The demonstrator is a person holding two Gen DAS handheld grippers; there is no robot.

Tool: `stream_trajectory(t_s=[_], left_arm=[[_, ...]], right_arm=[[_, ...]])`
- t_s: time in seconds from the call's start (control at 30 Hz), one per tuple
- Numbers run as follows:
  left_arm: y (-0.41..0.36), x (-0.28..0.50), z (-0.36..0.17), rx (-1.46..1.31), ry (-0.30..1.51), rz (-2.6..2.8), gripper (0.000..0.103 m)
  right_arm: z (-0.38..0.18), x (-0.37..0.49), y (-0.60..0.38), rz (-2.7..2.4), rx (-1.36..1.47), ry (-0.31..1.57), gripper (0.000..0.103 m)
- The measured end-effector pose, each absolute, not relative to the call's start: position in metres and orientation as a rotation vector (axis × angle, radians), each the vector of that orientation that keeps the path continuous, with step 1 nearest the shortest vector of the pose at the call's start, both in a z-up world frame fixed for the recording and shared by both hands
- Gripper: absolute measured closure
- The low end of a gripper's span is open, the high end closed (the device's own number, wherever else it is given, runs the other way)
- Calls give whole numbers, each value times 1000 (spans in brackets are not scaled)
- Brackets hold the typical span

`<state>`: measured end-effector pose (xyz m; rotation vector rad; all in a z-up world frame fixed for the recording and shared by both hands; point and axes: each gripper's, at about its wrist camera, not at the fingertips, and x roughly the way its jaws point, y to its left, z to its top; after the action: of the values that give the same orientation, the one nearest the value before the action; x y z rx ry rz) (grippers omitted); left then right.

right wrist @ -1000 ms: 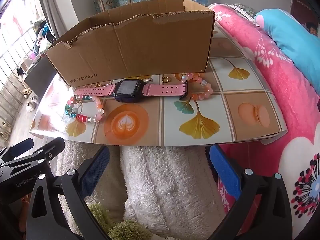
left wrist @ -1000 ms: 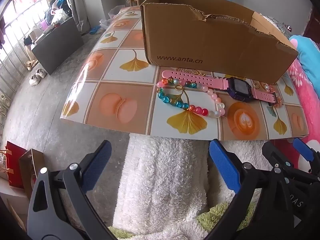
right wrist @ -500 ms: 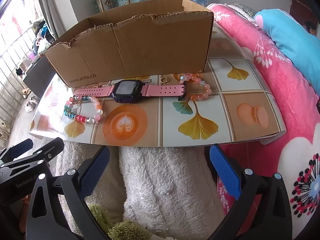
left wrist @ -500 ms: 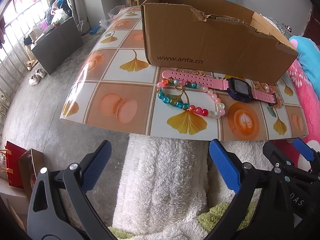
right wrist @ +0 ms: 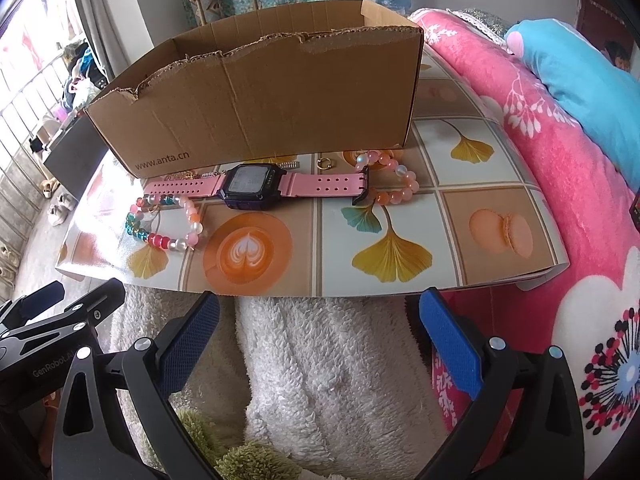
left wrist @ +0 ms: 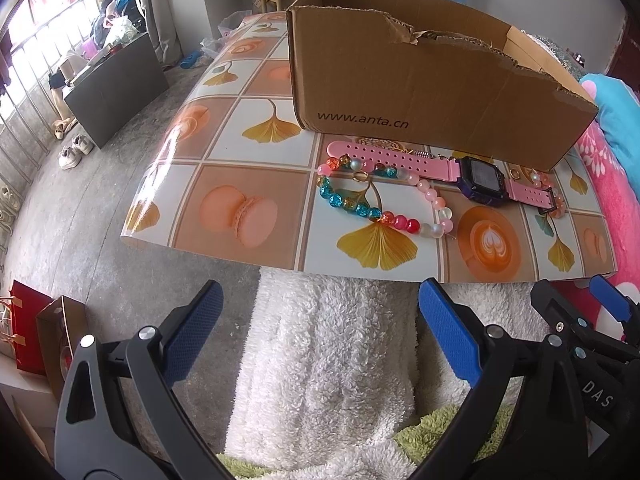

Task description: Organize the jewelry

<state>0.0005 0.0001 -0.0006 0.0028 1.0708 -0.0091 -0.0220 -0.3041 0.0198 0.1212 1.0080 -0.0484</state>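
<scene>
While both grippers (left wrist: 320, 320) (right wrist: 320, 324) hover spread, the watch (right wrist: 256, 186) lies well ahead.

The left gripper (left wrist: 318, 322) is held low and level, its two blue-padded fingers (left wrist: 192, 330) spread wide with nothing between them. The right gripper (right wrist: 320, 326) sits just beside it at the same height, its jaws equally wide apart and empty.

Box (right wrist: 256, 104) at the back of the table (right wrist: 400, 216), watch (right wrist: 256, 186) lying just before it, 1 bracelet (right wrist: 168, 220) at the watch's left end, another bracelet (right wrist: 394, 182) at its right end, ring (right wrist: 324, 163) between watch and box, blanket (right wrist: 540, 128) right of the table
</scene>
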Motion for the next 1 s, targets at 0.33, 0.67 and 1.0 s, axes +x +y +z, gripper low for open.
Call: stream_trajectory(t_s=[0.33,0.67,1.0], left_arm=[[2,1,0,1,1070,-9,8],[7,0,-1,-11,1071,-7,8],[12,3,-7,-19,1082,-6,8]], right_arm=[[22,-22,-303,-48,117,1007,5],[24,-22,-303,-51,110,1004,5],[24,-21,-303,-67,106,1009,5]])
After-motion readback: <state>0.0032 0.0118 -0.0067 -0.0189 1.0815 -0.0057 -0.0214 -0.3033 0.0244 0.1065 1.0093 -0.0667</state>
